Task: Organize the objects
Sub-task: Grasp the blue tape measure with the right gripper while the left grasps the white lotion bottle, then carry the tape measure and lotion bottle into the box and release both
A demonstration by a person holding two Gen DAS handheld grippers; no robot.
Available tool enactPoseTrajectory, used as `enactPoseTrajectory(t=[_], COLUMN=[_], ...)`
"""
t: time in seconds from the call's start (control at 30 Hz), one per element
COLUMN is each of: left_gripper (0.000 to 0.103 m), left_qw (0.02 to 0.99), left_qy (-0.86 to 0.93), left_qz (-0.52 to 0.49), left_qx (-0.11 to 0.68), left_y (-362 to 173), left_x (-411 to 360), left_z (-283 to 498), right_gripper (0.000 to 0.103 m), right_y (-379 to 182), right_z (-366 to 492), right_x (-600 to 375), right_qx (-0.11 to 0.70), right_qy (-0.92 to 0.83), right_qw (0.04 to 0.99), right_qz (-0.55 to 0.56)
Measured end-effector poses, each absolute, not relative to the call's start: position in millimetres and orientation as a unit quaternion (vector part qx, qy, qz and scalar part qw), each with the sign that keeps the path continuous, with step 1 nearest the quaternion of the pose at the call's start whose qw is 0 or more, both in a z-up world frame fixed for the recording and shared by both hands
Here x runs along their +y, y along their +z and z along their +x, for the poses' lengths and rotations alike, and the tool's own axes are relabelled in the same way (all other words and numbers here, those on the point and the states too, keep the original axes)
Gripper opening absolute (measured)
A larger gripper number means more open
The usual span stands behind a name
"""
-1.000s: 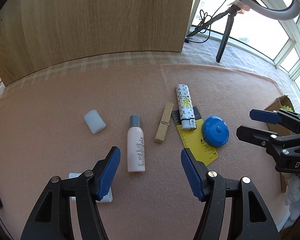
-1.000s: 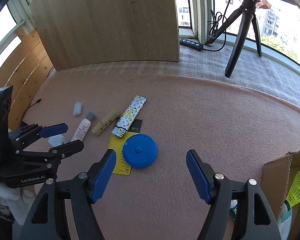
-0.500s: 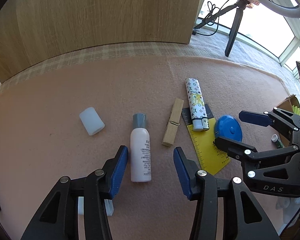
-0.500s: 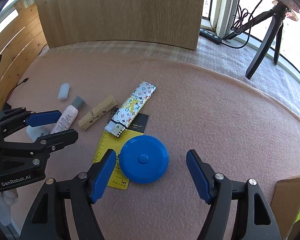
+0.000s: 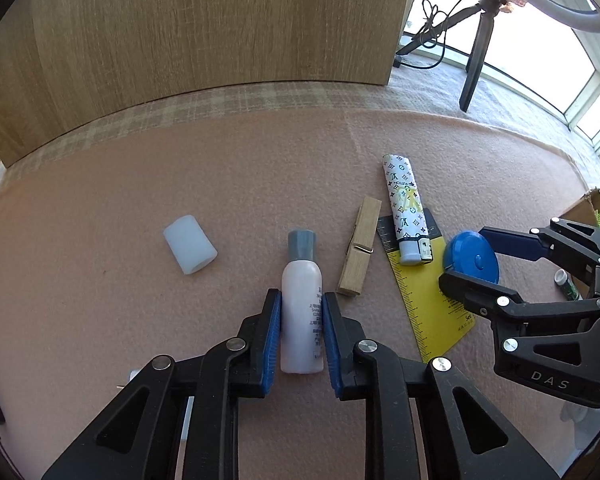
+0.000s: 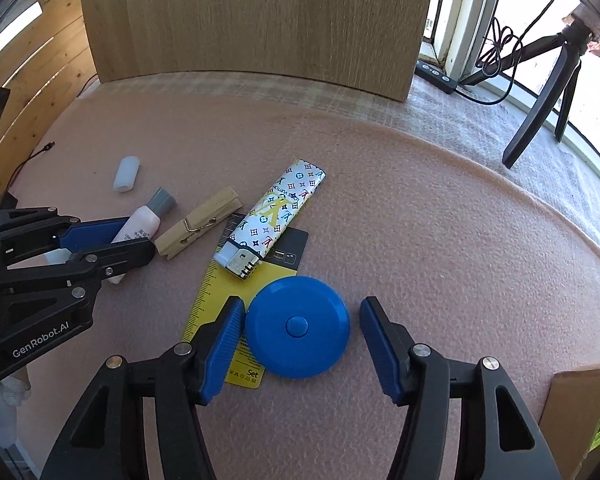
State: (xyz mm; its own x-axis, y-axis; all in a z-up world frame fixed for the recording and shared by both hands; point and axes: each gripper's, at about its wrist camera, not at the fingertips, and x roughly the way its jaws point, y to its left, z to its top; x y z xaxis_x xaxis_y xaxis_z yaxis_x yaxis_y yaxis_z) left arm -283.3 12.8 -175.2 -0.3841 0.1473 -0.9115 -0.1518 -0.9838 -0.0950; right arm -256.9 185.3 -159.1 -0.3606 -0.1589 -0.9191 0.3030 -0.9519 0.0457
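Observation:
My left gripper (image 5: pixel 300 334) is shut on a small pink-white bottle (image 5: pixel 302 304) with a grey cap, lying on the pink felt. It also shows in the right wrist view (image 6: pixel 138 226). My right gripper (image 6: pixel 302 330) is open around a round blue tape measure (image 6: pixel 297 326); the left pad touches its edge, the right pad stands apart. The tape measure rests partly on a yellow ruler card (image 6: pixel 220 300). A patterned lighter (image 6: pixel 274 218) lies across the card's top. A wooden clothespin (image 6: pixel 198 227) lies between bottle and lighter. A white cap (image 5: pixel 190 244) lies to the left.
A wooden board (image 5: pixel 188 40) stands upright at the back. A tripod (image 6: pixel 548 92) and cables stand at the back right. A cardboard box (image 6: pixel 576 412) with a green mesh item sits at the right edge. A small white object (image 5: pixel 134 376) lies under my left gripper.
My left gripper moved forward and shut on the bottle. My right gripper moved down and forward, so its open jaws now flank the blue tape measure.

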Motion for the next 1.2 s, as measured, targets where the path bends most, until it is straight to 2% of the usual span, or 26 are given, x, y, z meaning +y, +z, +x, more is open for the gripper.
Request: enactPoseTrajectory(t=[0.03,0.37,0.77,1.2], left_gripper=[0.021,0.021,0.021,0.021], left_qw=[0.091,0.097,0.112,0.172], left_qy=[0.832,0.832,0.829,0.848], left_qz=[-0.548,-0.546,-0.545,-0.498], left_qx=[0.002,-0.014,-0.057,-0.063], left_y=[-175,-175,-172,-115], left_x=[13,19,28,82], left_z=[-282,-253,-183,-138], right_gripper=[0.046,0.046,0.046,0.046], right_y=[-159,-158,-149,-81], right_z=[-256,-233,-154,-63], right_x=[186,203,258,329], right_qx=[0.064,0.054,-0.016,-0.075], right_qy=[-0.822,-0.821,-0.834,-0.874], right_qw=[0.142,0.144,0.119,0.079], right_qz=[0.548,0.549,0.539,0.474])
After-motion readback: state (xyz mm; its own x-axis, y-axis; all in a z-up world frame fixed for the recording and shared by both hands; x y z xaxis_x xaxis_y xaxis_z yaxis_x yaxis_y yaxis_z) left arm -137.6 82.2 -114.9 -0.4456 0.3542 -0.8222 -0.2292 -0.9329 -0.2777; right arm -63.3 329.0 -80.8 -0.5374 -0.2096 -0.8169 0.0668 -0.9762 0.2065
